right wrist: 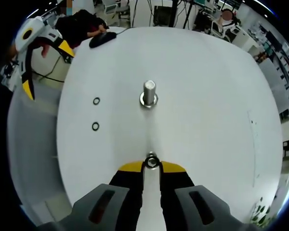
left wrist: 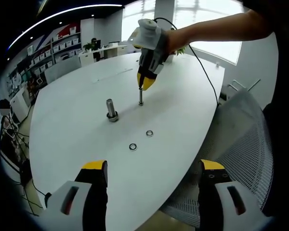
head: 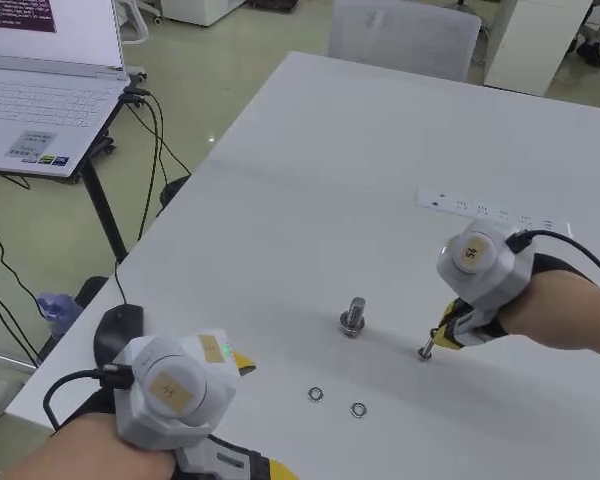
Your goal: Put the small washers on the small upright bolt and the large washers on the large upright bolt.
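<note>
Right gripper is drawn in at the top of the small bolt, while the loose washers lie closer to my left gripper.

On the white table the large bolt stands upright at 12 o'clock from my right jaws, well apart. The small bolt stands upright between their tips, and I cannot tell whether a washer is pinched there with it. In the left gripper view, whose jaws are wide apart and empty, the nearer washer and the farther washer lie flat at 12 o'clock, near each other and short of both bolts. From my right jaws they sit off at 10 o'clock. I judge the left hand the handier one for the next pick. Each washer is too small for me to tell its size.
</note>
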Demonstrator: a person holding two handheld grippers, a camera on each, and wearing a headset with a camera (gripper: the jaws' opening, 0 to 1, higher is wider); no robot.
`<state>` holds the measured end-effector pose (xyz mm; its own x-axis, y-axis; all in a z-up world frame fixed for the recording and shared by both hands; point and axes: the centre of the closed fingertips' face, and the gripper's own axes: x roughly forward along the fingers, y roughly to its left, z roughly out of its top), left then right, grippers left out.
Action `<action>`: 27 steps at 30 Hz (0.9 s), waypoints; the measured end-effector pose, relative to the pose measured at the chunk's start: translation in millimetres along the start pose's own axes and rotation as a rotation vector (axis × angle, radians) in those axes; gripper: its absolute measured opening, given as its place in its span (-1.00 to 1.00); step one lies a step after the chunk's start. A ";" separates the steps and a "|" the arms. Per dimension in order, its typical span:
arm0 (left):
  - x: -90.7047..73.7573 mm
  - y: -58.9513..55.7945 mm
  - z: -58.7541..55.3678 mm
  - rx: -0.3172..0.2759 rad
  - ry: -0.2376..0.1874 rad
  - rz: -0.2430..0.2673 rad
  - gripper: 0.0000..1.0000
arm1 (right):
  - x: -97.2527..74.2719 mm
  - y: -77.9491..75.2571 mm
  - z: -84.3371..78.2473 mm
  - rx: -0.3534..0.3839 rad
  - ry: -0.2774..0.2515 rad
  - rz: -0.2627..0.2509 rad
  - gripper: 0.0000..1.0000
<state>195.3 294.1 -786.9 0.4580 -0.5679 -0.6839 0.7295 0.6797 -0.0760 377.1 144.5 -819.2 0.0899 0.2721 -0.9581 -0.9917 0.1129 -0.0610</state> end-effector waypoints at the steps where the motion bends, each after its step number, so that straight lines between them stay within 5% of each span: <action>1: -0.4 -0.2 0.0 0.000 0.000 0.001 0.53 | 0.8 -0.4 -0.6 -0.002 0.002 -0.001 -0.75; 27: -3.3 -1.0 -13.7 -0.044 0.018 0.009 0.49 | 44.4 3.2 -17.3 -0.022 0.054 0.033 -0.75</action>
<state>186.1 301.6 -794.5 0.4547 -0.5535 -0.6977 0.7022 0.7047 -0.1015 376.3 140.5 -866.8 0.0527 0.2229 -0.9734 -0.9959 0.0836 -0.0348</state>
